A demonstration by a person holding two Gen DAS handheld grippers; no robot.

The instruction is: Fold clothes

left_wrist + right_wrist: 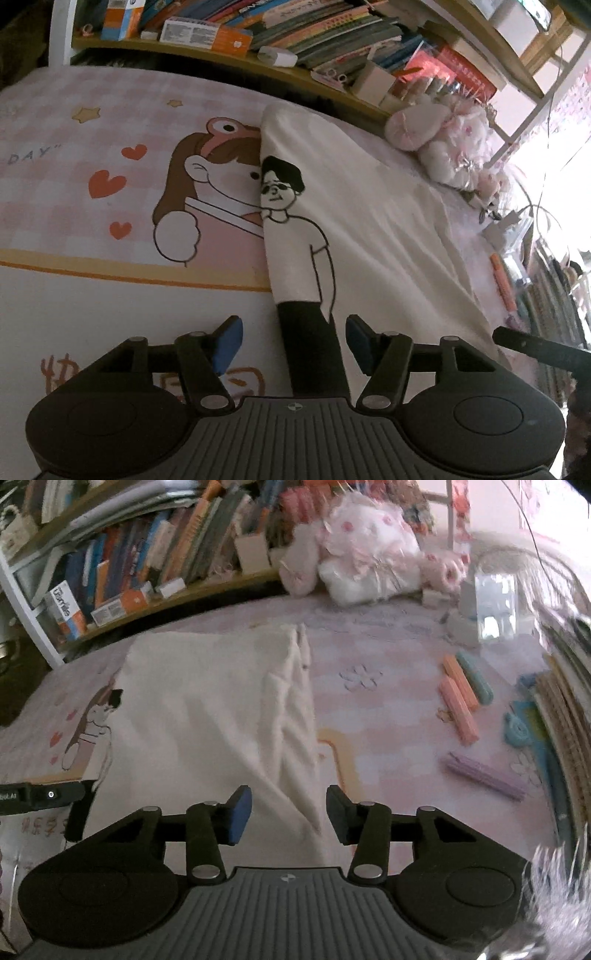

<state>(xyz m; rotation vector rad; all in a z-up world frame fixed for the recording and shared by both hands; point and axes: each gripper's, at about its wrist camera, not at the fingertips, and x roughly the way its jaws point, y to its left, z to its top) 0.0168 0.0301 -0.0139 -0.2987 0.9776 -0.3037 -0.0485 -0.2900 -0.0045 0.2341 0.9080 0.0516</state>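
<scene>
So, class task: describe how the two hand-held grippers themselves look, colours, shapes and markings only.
Both are alike. The left gripper and the right gripper each have a grey ribbed body with a small round emblem, two black rounded housings, black link arms with silver pivot pins, and jaws faced with blue pads. No cables or sleeves show.

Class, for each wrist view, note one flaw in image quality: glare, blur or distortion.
Left wrist view: the window side is blown out white, and the bookshelf bows from fisheye distortion. Right wrist view: the plush toy and the far right edge smear with blur; the white garment looks soft.
</scene>
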